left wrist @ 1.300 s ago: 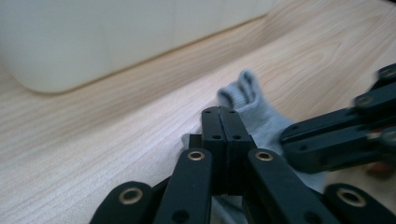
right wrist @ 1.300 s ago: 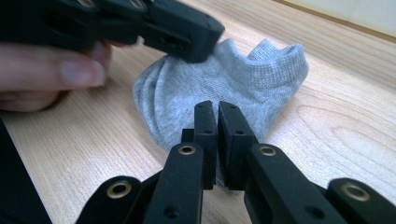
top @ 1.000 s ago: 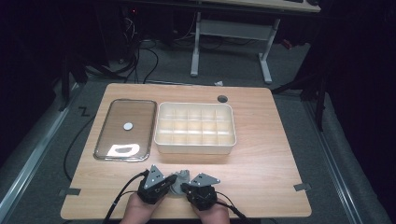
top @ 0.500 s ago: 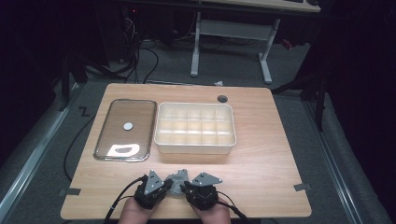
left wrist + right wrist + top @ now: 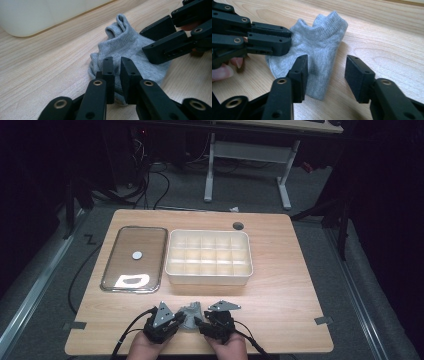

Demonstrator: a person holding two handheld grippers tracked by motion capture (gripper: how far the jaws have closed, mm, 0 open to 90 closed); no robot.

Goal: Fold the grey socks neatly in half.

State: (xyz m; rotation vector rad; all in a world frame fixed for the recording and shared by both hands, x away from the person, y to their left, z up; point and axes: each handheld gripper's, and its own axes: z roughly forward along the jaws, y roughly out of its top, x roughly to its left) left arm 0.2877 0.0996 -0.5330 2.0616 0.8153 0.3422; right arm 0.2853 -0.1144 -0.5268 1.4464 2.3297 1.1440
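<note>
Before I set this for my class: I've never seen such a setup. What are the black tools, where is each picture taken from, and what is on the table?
A person sits at a wooden table and holds a hand-held gripper in each hand: the left gripper and the right gripper. One picture comes from a camera above, looking down. The other two come from cameras riding on each gripper, looking along its black fingers.

Between the grippers lies a small grey sock. The left gripper's fingers stand nearly closed at the sock's edge; whether they pinch it, I cannot tell. The right gripper's fingers are spread open beside the sock.

Farther back sit a white divided box and a clear lid.
</note>
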